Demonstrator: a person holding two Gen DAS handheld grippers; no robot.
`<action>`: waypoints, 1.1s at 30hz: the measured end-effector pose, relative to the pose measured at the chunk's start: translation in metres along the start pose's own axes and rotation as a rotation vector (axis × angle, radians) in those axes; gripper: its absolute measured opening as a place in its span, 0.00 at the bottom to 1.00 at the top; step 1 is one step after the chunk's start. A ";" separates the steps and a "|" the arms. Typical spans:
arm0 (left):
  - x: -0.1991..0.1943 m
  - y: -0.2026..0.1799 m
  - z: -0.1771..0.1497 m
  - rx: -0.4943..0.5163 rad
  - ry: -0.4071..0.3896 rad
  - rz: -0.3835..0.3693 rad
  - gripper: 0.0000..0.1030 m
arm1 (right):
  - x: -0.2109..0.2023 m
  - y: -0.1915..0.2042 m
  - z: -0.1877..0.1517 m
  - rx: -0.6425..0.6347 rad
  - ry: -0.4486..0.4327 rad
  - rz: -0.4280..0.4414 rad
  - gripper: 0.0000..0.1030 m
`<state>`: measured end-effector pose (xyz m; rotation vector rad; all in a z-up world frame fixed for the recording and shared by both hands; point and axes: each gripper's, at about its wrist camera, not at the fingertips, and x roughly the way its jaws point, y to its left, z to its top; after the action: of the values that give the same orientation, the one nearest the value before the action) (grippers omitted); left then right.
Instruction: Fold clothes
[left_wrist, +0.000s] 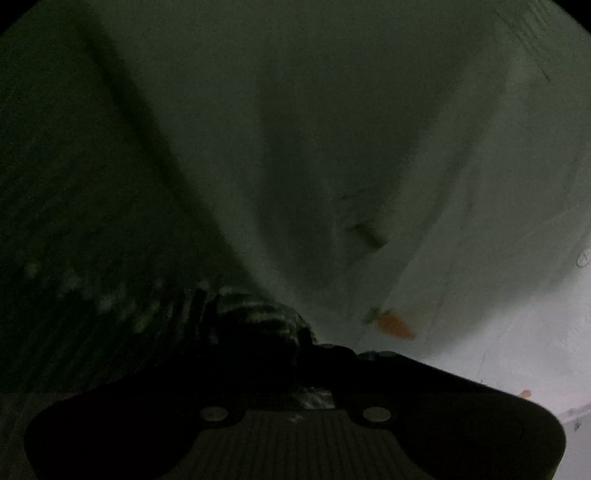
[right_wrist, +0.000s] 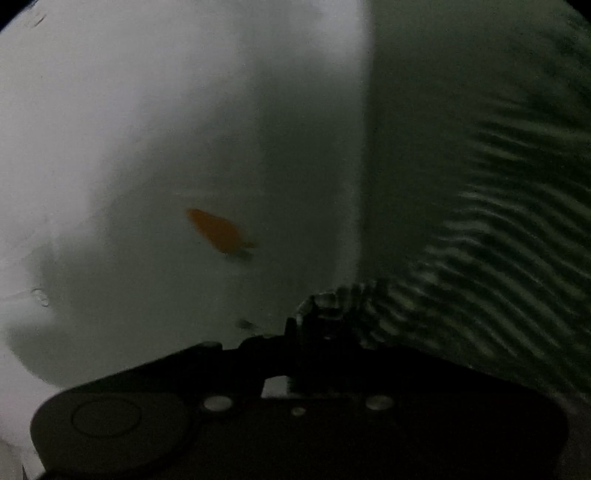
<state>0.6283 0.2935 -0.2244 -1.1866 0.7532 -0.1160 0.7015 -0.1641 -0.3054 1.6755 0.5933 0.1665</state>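
Both views are dark and blurred. A black-and-white striped garment fills the left of the left wrist view and hangs down the right of the right wrist view. My left gripper is shut on a bunched edge of the striped garment. My right gripper is shut on another bunched edge of it. The fingertips are dark and mostly hidden by the cloth.
A white surface printed with a small orange carrot lies under the garment; the surface and a carrot print also show in the right wrist view. A second orange mark sits near the right edge.
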 end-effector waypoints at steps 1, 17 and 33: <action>0.007 -0.008 0.009 0.019 -0.004 0.002 0.04 | 0.003 0.004 0.004 0.007 -0.008 0.023 0.02; -0.058 0.009 -0.021 0.185 -0.121 0.264 0.50 | -0.043 0.031 0.018 -0.401 -0.089 -0.279 0.48; -0.220 0.043 -0.212 0.264 -0.060 0.547 0.76 | -0.251 -0.040 -0.102 -0.548 -0.111 -0.560 0.42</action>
<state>0.3250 0.2431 -0.1930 -0.7016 0.9526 0.2666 0.4311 -0.1886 -0.2686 0.9411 0.8232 -0.1595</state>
